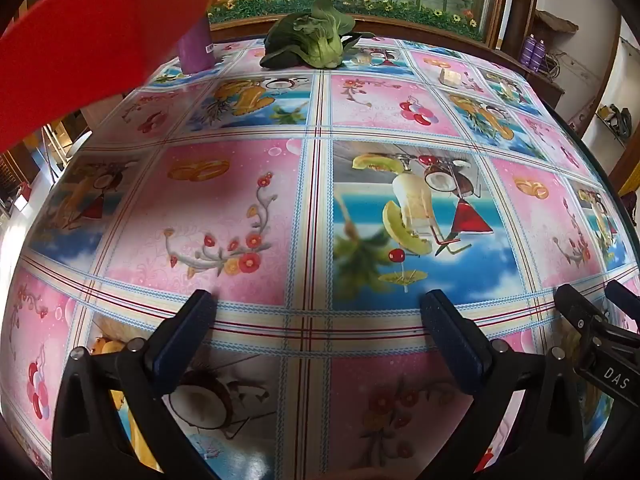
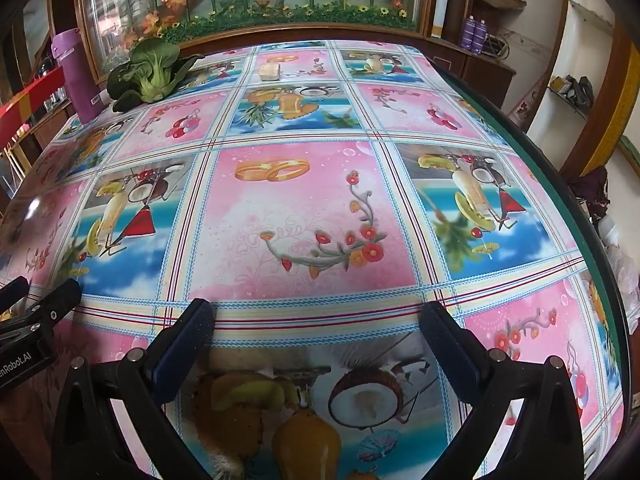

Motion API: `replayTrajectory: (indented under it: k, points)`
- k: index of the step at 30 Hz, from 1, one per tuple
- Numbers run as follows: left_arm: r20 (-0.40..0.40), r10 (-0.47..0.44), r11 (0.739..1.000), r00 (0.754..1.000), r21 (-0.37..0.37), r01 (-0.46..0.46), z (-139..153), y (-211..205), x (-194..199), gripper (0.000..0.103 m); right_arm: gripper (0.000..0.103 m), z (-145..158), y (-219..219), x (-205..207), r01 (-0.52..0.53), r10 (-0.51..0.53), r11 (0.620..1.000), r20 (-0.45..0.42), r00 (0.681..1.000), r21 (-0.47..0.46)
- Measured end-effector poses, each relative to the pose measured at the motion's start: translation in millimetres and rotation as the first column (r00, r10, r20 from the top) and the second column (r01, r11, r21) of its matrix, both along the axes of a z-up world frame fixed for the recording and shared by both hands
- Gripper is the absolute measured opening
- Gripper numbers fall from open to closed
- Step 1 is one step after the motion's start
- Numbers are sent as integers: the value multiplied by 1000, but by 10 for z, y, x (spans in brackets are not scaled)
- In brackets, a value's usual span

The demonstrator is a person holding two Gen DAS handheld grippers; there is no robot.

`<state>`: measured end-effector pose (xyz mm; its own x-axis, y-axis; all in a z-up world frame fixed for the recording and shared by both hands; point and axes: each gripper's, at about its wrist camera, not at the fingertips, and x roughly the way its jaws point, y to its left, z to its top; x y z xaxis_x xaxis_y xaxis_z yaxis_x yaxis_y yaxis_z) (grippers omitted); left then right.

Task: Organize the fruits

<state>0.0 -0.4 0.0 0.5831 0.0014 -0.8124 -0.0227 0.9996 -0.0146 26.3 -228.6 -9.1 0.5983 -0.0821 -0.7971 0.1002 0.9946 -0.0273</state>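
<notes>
L gripper (image 1: 318, 310): jaws wide apart, empty, low over tablecloth (image 1: 240, 208)
R gripper (image 2: 318, 312): jaws apart, empty
Bok choy (image 1: 310, 38): top center, far table edge
Purple bottle (image 1: 196, 46): upper left, beside bok choy
Fruits: none visible, only printed ones

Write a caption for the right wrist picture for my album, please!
Open right gripper hovers over a fruit-print tablecloth; leafy greens and a purple bottle wait at the far edge.
</notes>
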Motion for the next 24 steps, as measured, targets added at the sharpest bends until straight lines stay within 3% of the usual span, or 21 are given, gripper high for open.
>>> replayTrajectory:
  k: [24]
  points:
    - [0, -1, 1000, 1000, -3, 1, 7, 12, 20, 103, 103, 4, -3, 7, 0, 0, 1000, 0, 1000, 6]
